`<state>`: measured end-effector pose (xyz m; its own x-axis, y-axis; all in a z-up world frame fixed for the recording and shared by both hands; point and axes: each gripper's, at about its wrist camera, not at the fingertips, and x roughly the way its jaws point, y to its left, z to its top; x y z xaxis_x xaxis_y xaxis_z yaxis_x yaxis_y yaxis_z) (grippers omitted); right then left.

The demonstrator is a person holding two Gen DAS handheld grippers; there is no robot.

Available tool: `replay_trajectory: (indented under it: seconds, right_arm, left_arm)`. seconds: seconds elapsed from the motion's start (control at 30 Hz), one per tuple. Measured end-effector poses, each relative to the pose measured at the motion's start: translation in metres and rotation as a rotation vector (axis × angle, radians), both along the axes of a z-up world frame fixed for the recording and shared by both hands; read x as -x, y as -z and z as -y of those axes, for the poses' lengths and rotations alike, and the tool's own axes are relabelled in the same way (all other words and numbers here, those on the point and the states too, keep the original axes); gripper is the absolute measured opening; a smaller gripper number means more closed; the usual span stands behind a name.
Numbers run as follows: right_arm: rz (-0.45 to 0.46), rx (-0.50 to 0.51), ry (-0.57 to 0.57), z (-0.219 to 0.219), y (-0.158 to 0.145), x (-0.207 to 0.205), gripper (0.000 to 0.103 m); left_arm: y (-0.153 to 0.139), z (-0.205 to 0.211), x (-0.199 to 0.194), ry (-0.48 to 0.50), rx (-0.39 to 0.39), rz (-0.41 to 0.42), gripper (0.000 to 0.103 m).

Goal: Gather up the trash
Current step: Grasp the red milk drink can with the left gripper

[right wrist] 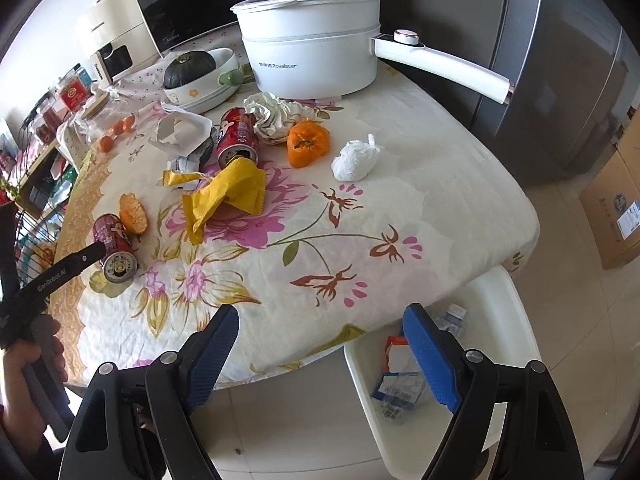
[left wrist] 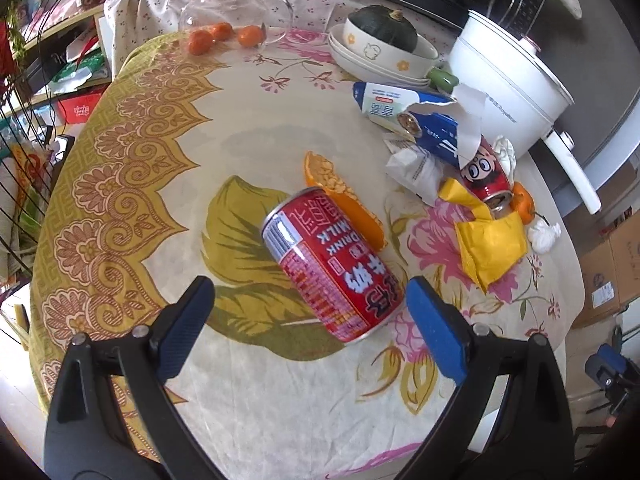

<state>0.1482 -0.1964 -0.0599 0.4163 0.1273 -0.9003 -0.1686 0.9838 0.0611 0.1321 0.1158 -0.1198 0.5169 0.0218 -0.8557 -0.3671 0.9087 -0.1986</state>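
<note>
A red milk drink can lies on its side on the flowered tablecloth. My left gripper is open around the can's near end, its blue pads not pressing it. The right wrist view shows that can at the left with the left gripper's finger beside it. An orange peel lies just behind the can. Further right are a second red can, a yellow wrapper, another orange peel and a white tissue ball. My right gripper hangs open and empty over the table's near edge.
A white bin stands on the floor below the table edge, with a carton and clear plastic inside. A white electric pot, a bowl holding a green squash, torn packaging and crumpled paper crowd the far side. A person's hand holds the left gripper.
</note>
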Motion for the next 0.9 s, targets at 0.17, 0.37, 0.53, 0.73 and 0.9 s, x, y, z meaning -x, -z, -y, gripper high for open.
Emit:
replay_trajectory:
  seconds: [0.17,0.37,0.53,0.73,0.9]
  right_arm:
    - [-0.010,0.030,-0.001,-0.001,0.007,-0.004,0.086]
    - [-0.020,0.049,0.000,0.000,0.011,-0.006,0.086]
    - [-0.022,0.065,-0.009,-0.002,0.014,-0.006,0.086]
    - [-0.009,0.062,-0.023,-0.010,0.011,-0.005,0.086]
    - [0.003,0.057,-0.050,-0.028,0.011,-0.004,0.086]
  left_arm:
    - [0.010,-0.010,-0.008,-0.033,0.055,0.020,0.095]
    - [0.018,-0.012,-0.014,-0.018,0.133,0.027,0.072]
    - [0.016,-0.011,-0.014,0.028,0.143,0.021,0.063]
    - [0.012,-0.025,0.001,0.059,0.145,0.013,0.059]
    - [0.007,-0.048,0.019,0.059,0.118,0.007,0.056]
